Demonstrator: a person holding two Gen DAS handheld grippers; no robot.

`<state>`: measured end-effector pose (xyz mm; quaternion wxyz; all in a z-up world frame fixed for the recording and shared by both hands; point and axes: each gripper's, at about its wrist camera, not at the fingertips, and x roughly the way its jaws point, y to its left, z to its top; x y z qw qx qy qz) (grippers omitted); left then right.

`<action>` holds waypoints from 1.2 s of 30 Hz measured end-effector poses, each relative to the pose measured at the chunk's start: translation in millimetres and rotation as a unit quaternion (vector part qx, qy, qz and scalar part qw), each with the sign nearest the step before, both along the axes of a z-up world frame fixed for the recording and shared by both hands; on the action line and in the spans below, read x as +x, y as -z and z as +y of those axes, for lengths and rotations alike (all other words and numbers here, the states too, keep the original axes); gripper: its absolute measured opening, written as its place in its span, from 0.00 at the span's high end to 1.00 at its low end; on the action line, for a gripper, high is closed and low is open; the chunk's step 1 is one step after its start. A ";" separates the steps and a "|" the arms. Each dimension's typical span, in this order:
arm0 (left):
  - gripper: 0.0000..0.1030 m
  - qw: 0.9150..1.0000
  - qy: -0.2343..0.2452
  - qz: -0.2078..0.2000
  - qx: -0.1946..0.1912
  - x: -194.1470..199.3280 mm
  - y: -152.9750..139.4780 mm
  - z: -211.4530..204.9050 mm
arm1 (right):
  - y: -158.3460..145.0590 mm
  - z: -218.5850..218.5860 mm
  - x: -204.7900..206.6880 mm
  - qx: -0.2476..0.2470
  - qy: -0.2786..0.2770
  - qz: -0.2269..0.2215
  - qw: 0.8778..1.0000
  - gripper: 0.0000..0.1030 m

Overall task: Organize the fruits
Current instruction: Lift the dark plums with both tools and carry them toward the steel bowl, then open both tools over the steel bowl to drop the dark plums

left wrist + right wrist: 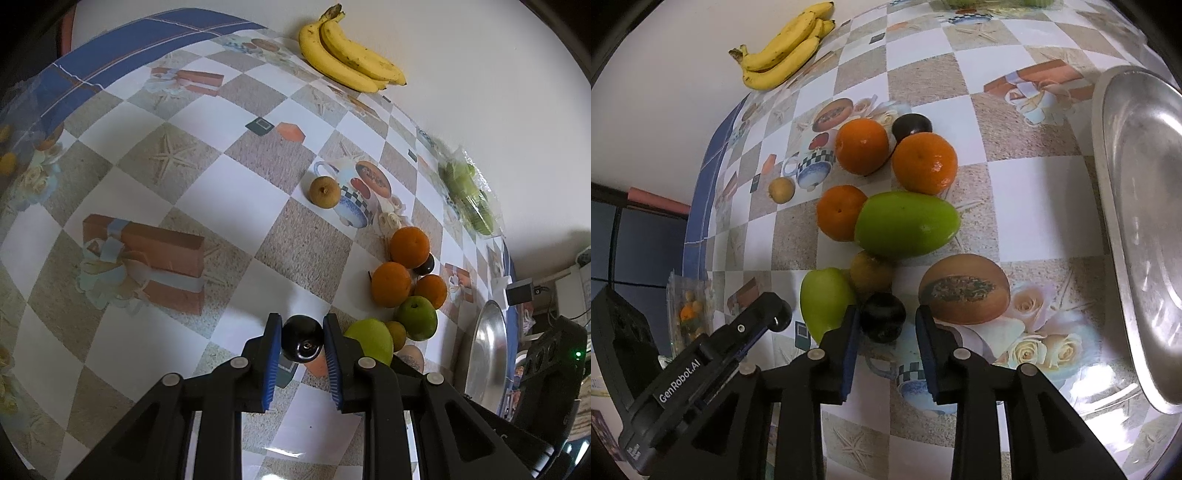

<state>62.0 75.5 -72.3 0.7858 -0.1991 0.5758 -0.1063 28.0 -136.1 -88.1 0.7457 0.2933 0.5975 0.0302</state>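
My left gripper [302, 341] is shut on a dark plum [302, 343], held just above the tablecloth. In the right wrist view the same plum [882, 322] sits between my right gripper's [884, 328] blue pads, which stand apart and do not press it. Beside it lie two green mangoes [905, 223], [823, 301], three oranges [862, 146], [924, 162], [840, 212], a second dark plum [911, 124] and a small brown fruit [871, 271]. Another brown fruit [324, 192] lies apart. Bananas [347, 51] lie at the far edge.
A steel tray [1137, 206] stands to the right of the fruit pile, also at the right in the left wrist view [485, 350]. A bag of green fruit [469, 195] lies by the wall. The left gripper's body [701, 362] is at lower left.
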 end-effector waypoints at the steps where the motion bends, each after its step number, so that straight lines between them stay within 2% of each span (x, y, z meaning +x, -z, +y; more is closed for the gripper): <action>1: 0.76 1.000 0.000 -0.001 0.001 -0.3 -1.0 0.3 | -0.8 0.1 0.0 0.001 -0.001 -0.002 1.000 0.75; 20: 0.76 0.999 0.010 -0.039 0.035 -2.2 -38.3 -15.1 | -50.7 -3.7 -11.1 -0.062 -0.008 -0.068 0.996 0.75; 27: 0.76 0.997 0.043 -0.049 0.052 1.1 -56.0 -53.9 | -62.6 -20.6 -16.0 -0.073 0.013 -0.077 0.994 0.75; 36: 0.76 0.991 0.107 -0.062 0.059 0.3 -72.3 -132.6 | -76.0 -87.3 -30.7 -0.130 0.089 -0.070 0.985 0.75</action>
